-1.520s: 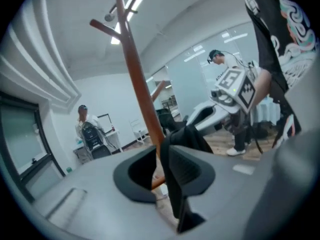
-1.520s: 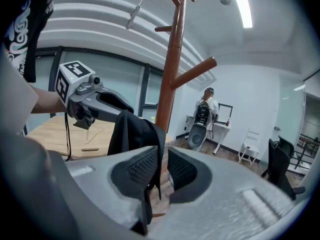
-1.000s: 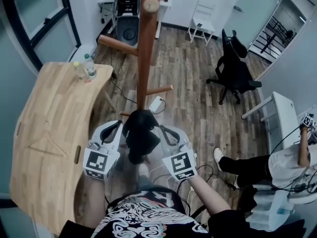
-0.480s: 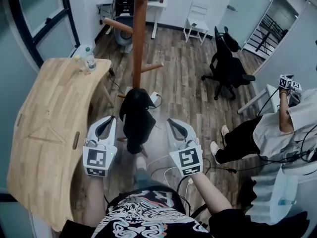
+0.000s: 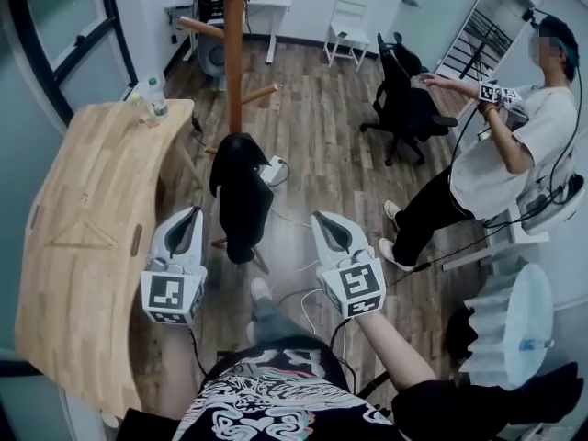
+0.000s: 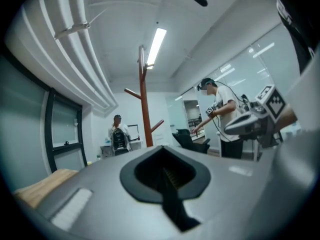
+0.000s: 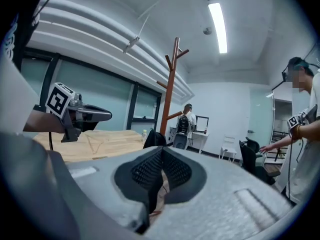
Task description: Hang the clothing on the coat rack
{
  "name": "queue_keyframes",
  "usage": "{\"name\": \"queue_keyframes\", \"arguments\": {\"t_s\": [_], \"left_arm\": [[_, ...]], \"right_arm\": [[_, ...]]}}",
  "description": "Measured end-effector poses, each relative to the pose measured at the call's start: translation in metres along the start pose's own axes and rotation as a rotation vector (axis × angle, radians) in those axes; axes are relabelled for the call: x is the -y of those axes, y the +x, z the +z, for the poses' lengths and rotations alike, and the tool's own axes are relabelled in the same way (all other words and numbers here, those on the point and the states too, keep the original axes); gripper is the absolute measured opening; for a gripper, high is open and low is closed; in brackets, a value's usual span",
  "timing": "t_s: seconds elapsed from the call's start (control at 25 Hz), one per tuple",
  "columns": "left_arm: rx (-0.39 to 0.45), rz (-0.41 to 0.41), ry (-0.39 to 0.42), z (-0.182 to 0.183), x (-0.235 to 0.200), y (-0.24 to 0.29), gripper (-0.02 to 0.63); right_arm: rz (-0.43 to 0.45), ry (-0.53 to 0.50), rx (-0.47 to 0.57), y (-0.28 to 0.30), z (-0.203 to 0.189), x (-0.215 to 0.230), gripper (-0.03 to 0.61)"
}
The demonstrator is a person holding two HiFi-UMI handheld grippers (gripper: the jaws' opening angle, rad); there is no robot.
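The wooden coat rack (image 5: 233, 58) stands on the plank floor ahead of me. A black garment (image 5: 241, 200) hangs from one of its low pegs, draped down beside the pole. My left gripper (image 5: 188, 217) is just left of the garment and apart from it, jaws shut with nothing in them. My right gripper (image 5: 325, 220) is off to the garment's right, also shut and empty. The left gripper view looks past its closed jaws (image 6: 162, 159) at the rack (image 6: 143, 109). In the right gripper view, beyond the closed jaws (image 7: 161, 166), are the rack (image 7: 170, 84) and the garment (image 7: 154, 138).
A curved wooden table (image 5: 83, 182) at the left carries a wooden hanger (image 5: 83, 237) and bottles (image 5: 152, 105). A black office chair (image 5: 404, 99) and a person in a white shirt (image 5: 501, 159) are at the right. Cables (image 5: 294, 297) lie on the floor near my feet.
Both grippers have drawn back from the black garment, which stays hanging on the rack. The rack now looks farther off, and the person at the right has come more into view.
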State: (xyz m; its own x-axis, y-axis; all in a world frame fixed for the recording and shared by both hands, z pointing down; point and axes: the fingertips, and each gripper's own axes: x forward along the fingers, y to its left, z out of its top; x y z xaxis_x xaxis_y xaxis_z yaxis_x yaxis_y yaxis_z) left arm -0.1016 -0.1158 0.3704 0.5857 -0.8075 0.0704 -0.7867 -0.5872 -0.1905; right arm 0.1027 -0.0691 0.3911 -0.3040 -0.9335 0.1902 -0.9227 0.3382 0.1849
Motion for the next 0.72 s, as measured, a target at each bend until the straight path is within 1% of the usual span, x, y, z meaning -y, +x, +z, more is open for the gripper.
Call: {"name": "queue_keyframes", "arguments": {"t_s": [0.16,0.32,0.44,0.6,0.64,0.72], "left_arm": [[-0.038,0.006,0.026,-0.001,0.003,-0.006,-0.011],[-0.048,0.005,0.031,0.002,0.008,-0.010,-0.011],[-0.045,0.022,0.028,0.003,0.011,-0.015,-0.011],[-0.058,0.076,-0.003,-0.011,0.010,-0.007,-0.011],[-0.068,0.082,-0.002,-0.015,0.013,-0.003,-0.011],[-0.093,0.083,0.024,-0.019,0.021,0.003,-0.011]], "right_arm": [[0.007,0.014,-0.009,-0.004,-0.001,0.003,-0.001],[0.010,0.083,-0.002,-0.010,0.002,0.009,-0.001],[0.017,0.083,0.008,-0.015,0.005,0.012,-0.001],[0.056,0.070,0.006,-0.012,0.001,0.016,-0.001],[0.068,0.077,0.005,-0.012,-0.002,0.018,-0.002],[0.088,0.104,0.000,-0.013,-0.008,0.022,-0.002]]}}
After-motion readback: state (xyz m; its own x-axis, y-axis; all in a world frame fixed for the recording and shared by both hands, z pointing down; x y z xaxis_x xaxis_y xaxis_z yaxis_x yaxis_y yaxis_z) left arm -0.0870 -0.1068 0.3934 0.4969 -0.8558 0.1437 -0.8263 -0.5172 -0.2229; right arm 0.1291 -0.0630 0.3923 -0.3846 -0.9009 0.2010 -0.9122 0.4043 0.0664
